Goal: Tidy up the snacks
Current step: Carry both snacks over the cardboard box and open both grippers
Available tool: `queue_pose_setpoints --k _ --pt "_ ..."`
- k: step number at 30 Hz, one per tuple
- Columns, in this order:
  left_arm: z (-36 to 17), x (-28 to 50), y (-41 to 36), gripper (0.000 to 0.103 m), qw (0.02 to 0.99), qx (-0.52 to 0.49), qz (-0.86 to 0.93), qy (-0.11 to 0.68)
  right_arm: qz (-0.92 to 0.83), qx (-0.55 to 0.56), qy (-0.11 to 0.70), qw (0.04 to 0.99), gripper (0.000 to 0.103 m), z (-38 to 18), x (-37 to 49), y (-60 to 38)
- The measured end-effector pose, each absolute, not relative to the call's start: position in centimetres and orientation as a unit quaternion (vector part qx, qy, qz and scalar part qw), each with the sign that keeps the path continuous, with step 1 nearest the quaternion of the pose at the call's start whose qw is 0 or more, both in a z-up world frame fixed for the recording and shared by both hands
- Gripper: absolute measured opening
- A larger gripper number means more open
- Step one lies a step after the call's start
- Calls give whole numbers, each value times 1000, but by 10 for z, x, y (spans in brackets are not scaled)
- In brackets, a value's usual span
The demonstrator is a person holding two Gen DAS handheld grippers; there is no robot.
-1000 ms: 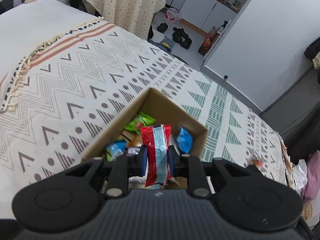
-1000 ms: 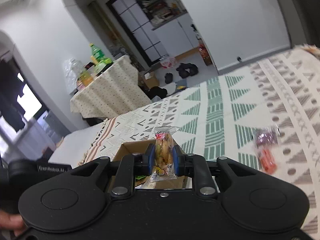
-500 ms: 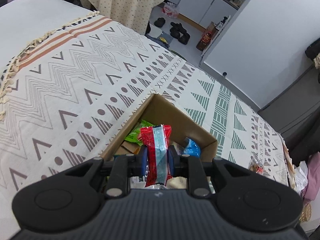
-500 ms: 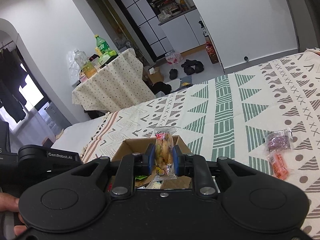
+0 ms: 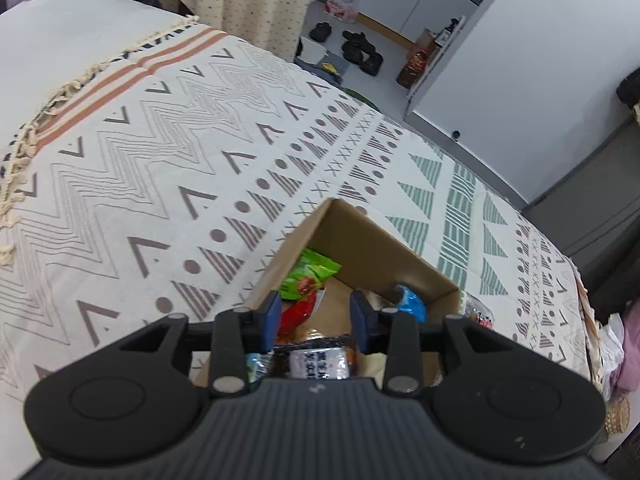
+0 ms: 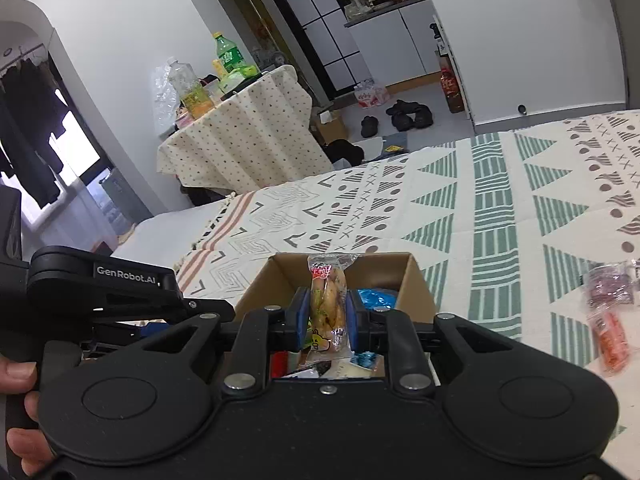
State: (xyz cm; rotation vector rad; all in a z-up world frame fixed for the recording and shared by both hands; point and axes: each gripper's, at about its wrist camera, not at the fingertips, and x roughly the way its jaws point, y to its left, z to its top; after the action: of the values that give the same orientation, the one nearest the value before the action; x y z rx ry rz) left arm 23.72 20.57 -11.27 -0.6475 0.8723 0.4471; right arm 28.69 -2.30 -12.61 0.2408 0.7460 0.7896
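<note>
Two grippers, both over one open cardboard box point(image 5: 400, 252) that sits on a patterned bedspread point(image 5: 168, 168). Left gripper point(image 5: 316, 312): fingers point(image 5: 272, 312) spread and opening, nothing pinched; a red packet point(image 5: 298, 314) lies loose in the box just beyond and below the left finger, touching neither pad as far as can be seen. Beyond the fingers in the box: a green packet point(image 5: 312, 272) toward the far left wall, a blue packet point(image 5: 410, 302) beside the right finger against the right wall; nearer the camera, below the fingers, a white-labelled packet point(image 5: 318, 362). Right gripper point(image 6: 326, 316): fingers point(image 6: 300, 316) opening, yet the pads are on both sides of a clear-wrapped pastry point(image 6: 326, 304), which stands upright between them above the box. To the right of these fingers, well apart on the bedspread: a purple packet point(image 6: 610, 286) and an orange packet point(image 6: 610, 336), blurred. A hand point(image 6: 20, 408) grips the other gripper's handle at the left edge.
</note>
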Motion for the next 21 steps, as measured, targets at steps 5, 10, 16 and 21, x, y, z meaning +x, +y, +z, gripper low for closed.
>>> queue_pose_setpoints --k 5,10,16,21 --pt "-114 230 202 44 827 -307 218 417 388 102 330 854 77 -118 276 -26" --pt "-109 223 193 64 829 -297 231 414 380 95 340 855 77 -106 276 -37" --pt "-101 220 176 81 837 -285 230 407 358 79 355 860 77 -97 277 -60" --pt "-102 222 159 86 836 -285 227 410 324 83 373 865 77 -97 282 -84"
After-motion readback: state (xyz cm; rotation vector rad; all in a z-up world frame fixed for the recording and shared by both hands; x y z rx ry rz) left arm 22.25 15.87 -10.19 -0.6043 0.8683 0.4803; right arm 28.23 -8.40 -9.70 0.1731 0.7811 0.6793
